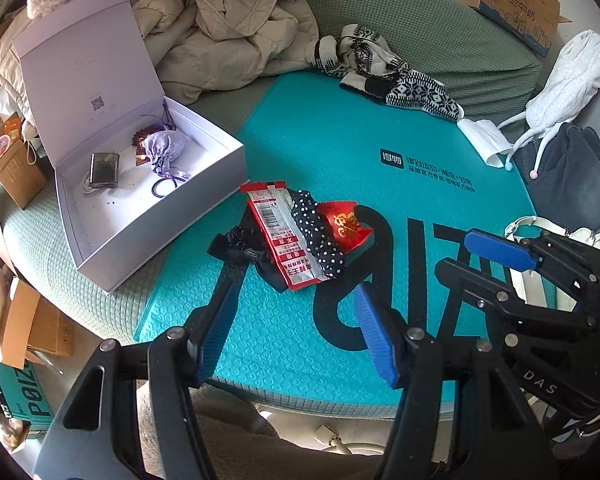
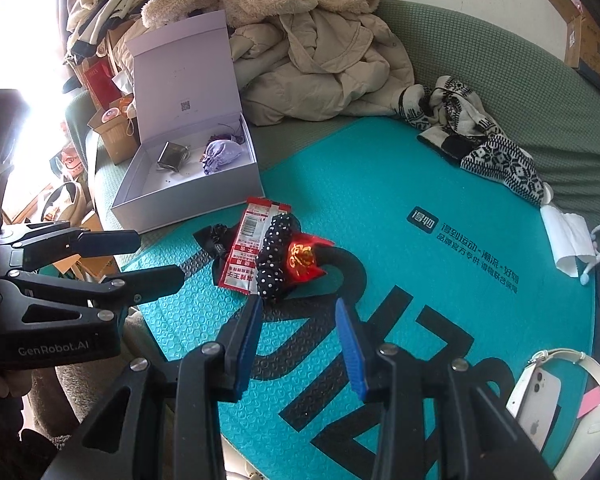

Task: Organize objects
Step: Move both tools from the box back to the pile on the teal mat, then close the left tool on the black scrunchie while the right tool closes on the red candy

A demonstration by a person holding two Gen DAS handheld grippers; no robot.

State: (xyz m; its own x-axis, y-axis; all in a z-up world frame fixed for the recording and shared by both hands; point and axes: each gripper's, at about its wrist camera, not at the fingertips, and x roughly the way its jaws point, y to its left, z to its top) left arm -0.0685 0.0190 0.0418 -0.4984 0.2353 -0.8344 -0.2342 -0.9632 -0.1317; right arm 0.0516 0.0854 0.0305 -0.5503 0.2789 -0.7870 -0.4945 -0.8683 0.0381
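Note:
A small heap lies on the teal bubble mailer [image 1: 340,140]: a red-and-silver snack packet [image 1: 284,236], a black polka-dot scrunchie [image 1: 320,236], a red foil sachet with gold print [image 1: 346,226] and a black bow [image 1: 240,244]. My left gripper [image 1: 294,286] hangs open just short of the heap, nothing between its fingers. My right gripper [image 2: 299,302] is open too, its jaws closer together and empty, right in front of the scrunchie [image 2: 276,256]. An open white box [image 1: 172,240] to the left holds a lilac pouch [image 1: 166,148] and a dark metal case [image 1: 105,168].
A beige coat [image 1: 236,32] and a black-and-white knit [image 1: 400,76] lie behind the mailer on the green cushion. A crumpled tissue [image 2: 568,236] lies at the right edge. At the near right stands a white bag with a phone [image 2: 536,404]. Cardboard boxes crowd the left.

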